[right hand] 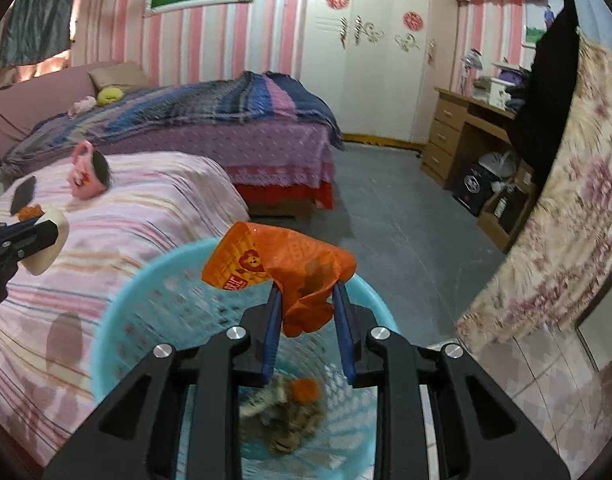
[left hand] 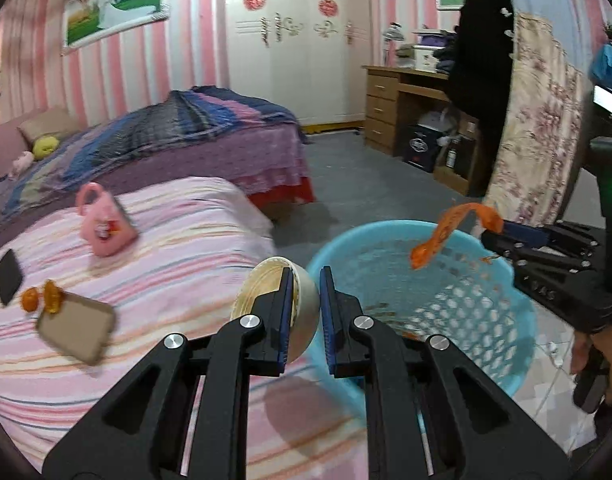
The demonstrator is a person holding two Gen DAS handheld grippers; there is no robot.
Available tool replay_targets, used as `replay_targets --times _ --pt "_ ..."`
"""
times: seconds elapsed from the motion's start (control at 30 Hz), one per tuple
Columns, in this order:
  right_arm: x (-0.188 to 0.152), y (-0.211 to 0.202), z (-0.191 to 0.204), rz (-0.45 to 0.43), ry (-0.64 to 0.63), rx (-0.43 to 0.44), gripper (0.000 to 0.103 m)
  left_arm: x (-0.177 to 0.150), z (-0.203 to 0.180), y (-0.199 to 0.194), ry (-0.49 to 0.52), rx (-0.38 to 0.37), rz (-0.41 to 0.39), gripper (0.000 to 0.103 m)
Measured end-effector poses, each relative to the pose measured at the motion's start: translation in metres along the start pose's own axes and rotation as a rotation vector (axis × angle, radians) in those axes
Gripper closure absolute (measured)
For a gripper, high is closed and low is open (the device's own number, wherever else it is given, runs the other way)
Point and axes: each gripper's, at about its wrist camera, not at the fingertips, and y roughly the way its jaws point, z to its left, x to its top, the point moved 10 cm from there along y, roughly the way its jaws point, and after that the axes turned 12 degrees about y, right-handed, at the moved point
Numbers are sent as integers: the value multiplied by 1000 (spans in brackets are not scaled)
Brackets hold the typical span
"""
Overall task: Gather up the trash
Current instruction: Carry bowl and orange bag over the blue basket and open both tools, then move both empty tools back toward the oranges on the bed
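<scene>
My left gripper (left hand: 307, 276) is shut on the wall of a cream paper bowl (left hand: 304, 312), tipped on its side at the bed's edge beside the basket. My right gripper (right hand: 307, 290) is shut on a crumpled orange snack wrapper (right hand: 282, 270), hanging over the light blue perforated basket (right hand: 118, 320). In the left wrist view the same wrapper (left hand: 445, 232) dangles from the right gripper (left hand: 490, 237) above the basket (left hand: 505, 320). Trash (right hand: 286, 416) lies in the basket's bottom. In the right wrist view the bowl (right hand: 50, 240) and the left gripper's fingers (right hand: 30, 238) show at the left edge.
On the pink striped bed (left hand: 166, 248) lie orange wrappers (left hand: 42, 298), a brown cardboard piece (left hand: 76, 332), a black flat object (left hand: 8, 276) and a pink toy purse (left hand: 106, 220). A floral cloth (right hand: 565, 240) hangs at right. Grey floor (right hand: 385, 208) and a wooden desk (right hand: 457, 136) lie beyond.
</scene>
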Motion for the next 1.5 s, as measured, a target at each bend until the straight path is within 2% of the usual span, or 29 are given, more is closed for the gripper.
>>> replay_targets --times 0.27,0.43,0.47,0.53,0.7,0.97,1.03,1.1,1.13,1.27,1.37,1.5 --pt "-11 -4 -40 4 45 -23 78 11 -35 32 -27 -89 31 91" --pt "-14 2 -45 8 50 -27 78 9 -48 50 1 -118 67 89" --pt "-14 2 -45 9 47 -29 78 7 -50 53 4 -134 79 86" --pt "-13 4 -43 11 43 -32 78 4 -47 55 12 -121 86 57" --pt "-14 5 -40 19 38 -37 78 8 -25 47 9 -41 60 21" --pt "-16 9 -30 20 40 -49 76 -2 34 21 -40 80 22 9" --pt "-18 10 -27 29 49 -44 71 -6 48 13 -46 108 20 8" --pt "-17 9 -19 18 44 -35 40 -10 61 4 -46 133 15 7" --pt "-18 9 -19 19 42 -37 36 -12 69 -1 -48 149 11 6" --pt "-19 11 -2 20 20 -44 21 -23 105 -20 -71 203 9 6" --pt "-17 11 7 16 17 -43 15 -32 131 -32 -76 246 13 6" --pt "-10 11 38 -13 -5 -34 8 -42 165 -45 -98 286 14 6"
